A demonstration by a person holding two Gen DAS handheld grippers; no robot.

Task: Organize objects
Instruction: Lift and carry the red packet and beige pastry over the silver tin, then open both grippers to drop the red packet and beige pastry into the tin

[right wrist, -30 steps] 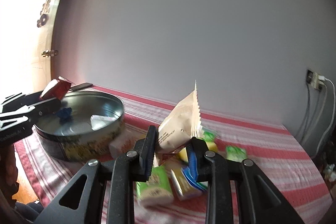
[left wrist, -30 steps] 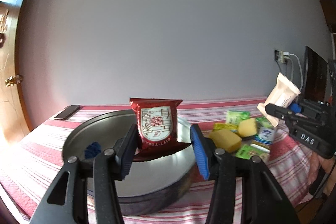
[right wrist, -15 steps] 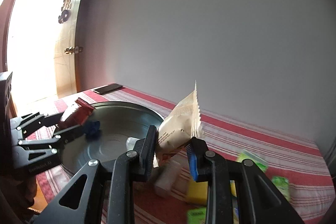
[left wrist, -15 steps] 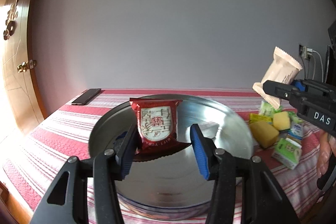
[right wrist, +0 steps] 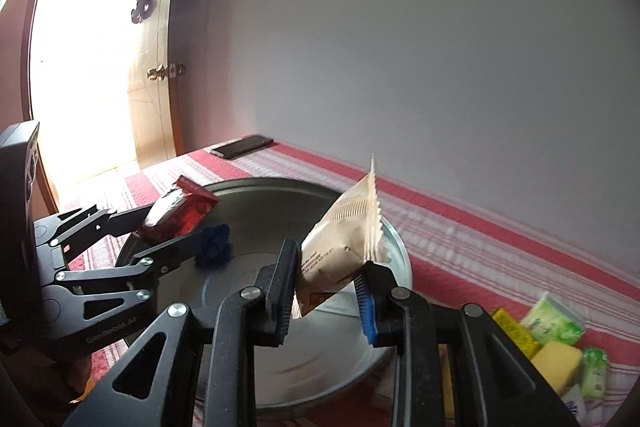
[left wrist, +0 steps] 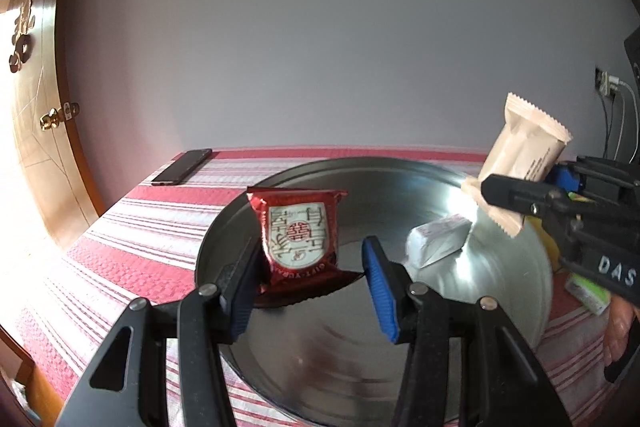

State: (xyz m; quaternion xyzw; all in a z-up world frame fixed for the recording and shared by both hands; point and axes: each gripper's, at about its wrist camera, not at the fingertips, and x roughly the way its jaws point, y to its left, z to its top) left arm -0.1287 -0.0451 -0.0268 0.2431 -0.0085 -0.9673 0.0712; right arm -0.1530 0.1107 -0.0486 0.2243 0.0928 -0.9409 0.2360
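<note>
My left gripper [left wrist: 310, 277] is shut on a red snack packet [left wrist: 298, 235] and holds it above the round metal tin [left wrist: 400, 171]. My right gripper [right wrist: 326, 291] is shut on a beige snack packet [right wrist: 344, 239] and holds it over the tin's [right wrist: 396, 247] right side. The right gripper shows in the left wrist view [left wrist: 520, 191] with the beige packet [left wrist: 524, 151]. The left gripper shows in the right wrist view [right wrist: 160, 227] with the red packet [right wrist: 180, 211]. A silver-white packet [left wrist: 438, 241] and a blue wrapped sweet [right wrist: 214, 245] lie in the tin.
The tin stands on a red-and-white striped tablecloth [left wrist: 160, 239]. A black phone [left wrist: 182, 167] lies at the table's far left corner. Green and yellow packets [right wrist: 556, 339] lie right of the tin. A wooden door [right wrist: 156, 67] stands at the left, a wall behind.
Both grippers have moved left over the tin, each with its packet still held. The loose packets have slid to the right of both views.
</note>
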